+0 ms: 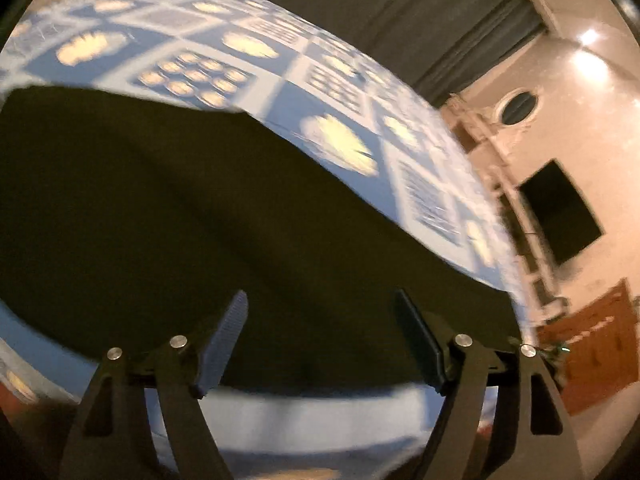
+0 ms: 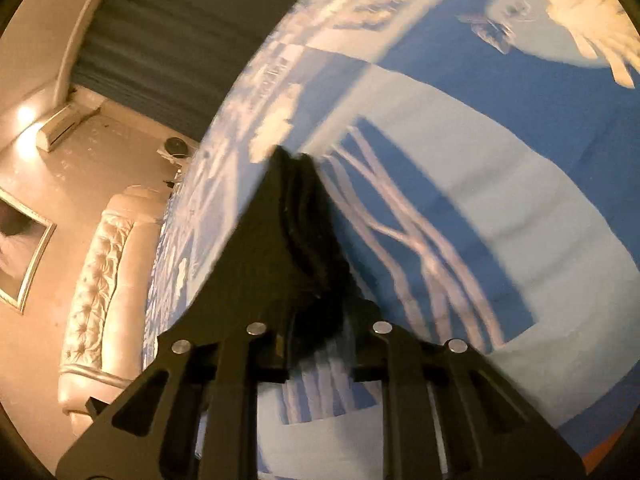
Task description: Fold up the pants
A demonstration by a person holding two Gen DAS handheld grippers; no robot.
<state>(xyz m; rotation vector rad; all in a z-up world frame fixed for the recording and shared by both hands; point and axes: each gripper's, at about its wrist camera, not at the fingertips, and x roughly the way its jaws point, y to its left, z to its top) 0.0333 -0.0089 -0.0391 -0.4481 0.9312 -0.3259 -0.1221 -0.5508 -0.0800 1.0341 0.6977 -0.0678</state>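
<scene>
The dark pants (image 1: 180,208) lie spread on a blue patterned bedspread (image 1: 248,32) and fill the middle of the left wrist view. My left gripper (image 1: 320,312) is open and empty, its fingers wide apart just above the pants' near edge. In the right wrist view my right gripper (image 2: 294,164) is shut on a bunched fold of the dark pants (image 2: 320,280), held above the bedspread (image 2: 500,200). The rest of the pants is hidden from that view.
The bed's far edge curves past a dark curtain (image 1: 420,20) and a wall with a dark screen (image 1: 560,212). A tufted cream headboard (image 2: 104,288) stands at the left of the right wrist view, beside a framed picture (image 2: 20,248).
</scene>
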